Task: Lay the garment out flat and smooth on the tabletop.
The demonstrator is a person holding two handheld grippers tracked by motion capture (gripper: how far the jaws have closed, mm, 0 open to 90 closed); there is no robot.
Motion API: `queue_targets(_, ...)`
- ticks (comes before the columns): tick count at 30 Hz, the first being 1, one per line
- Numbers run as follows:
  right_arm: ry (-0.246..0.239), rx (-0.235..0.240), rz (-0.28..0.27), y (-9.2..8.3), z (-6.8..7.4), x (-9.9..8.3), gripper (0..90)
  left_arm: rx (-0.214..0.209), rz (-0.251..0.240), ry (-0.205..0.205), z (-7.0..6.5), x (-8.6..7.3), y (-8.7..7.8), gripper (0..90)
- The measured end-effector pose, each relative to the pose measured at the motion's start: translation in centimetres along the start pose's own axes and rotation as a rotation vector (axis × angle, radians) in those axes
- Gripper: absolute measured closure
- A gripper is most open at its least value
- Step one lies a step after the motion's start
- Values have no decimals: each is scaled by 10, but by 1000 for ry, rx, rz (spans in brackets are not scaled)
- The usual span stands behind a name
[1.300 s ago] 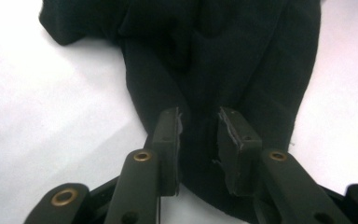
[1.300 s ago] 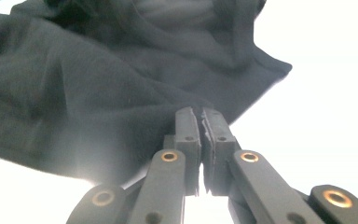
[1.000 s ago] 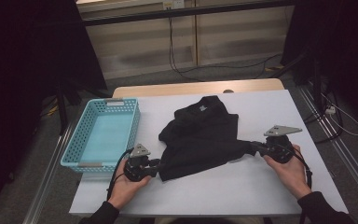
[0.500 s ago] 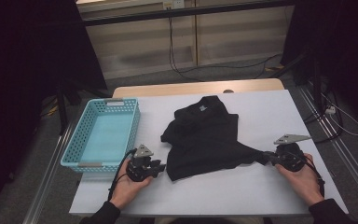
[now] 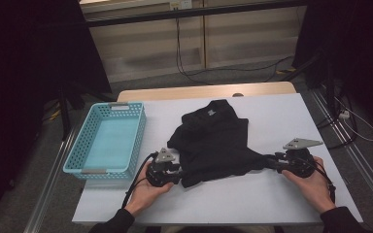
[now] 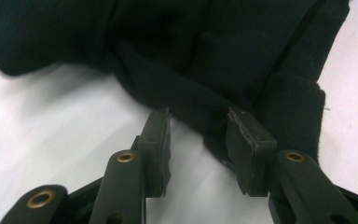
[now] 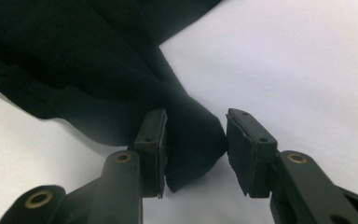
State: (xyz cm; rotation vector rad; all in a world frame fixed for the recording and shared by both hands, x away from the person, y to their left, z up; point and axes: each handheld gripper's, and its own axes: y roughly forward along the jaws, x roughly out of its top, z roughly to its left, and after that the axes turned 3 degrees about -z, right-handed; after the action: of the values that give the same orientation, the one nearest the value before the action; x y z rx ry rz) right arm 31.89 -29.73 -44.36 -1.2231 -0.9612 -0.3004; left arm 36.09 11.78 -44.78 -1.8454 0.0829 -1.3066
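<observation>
A black garment [image 5: 212, 141] lies bunched on the white table [image 5: 252, 206]. At its near left edge rests my left gripper [image 5: 180, 171], jaws apart. In the left gripper view a fold of the garment [image 6: 191, 93] crosses just beyond my left gripper [image 6: 198, 116], and no pad presses on it. My right gripper [image 5: 268, 162] sits at the drawn-out right corner. In the right gripper view that corner [image 7: 191, 135] lies inside my right gripper [image 7: 196, 116], against one pad with a gap to the other. Both pairs of jaws have just been opening.
A light blue plastic basket [image 5: 108, 141] with nothing in it stands at the table's left side. Bare tabletop runs along the near edge and the far right. Cables lie on the floor beyond the table.
My left gripper has slid right, up to the garment's near edge. The right hand has shifted slightly right and nearer, leaving the garment's corner stretched out toward it.
</observation>
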Motion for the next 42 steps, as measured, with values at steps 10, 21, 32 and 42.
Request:
queue_targets(10,-10,7,8,4,2,-1,553,-5,-12,35,-9,20,21,612)
queue_targets(21,-19,26,17,6,4,-2,565,-7,-20,41,-10,13,8,604)
queue_targets(32,-19,26,21,7,3,-3,577,24,-32,-31,5,-16,-35,611)
queue_targets(42,-14,22,23,8,3,-2,561,-64,-7,6,-18,-7,-10,619)
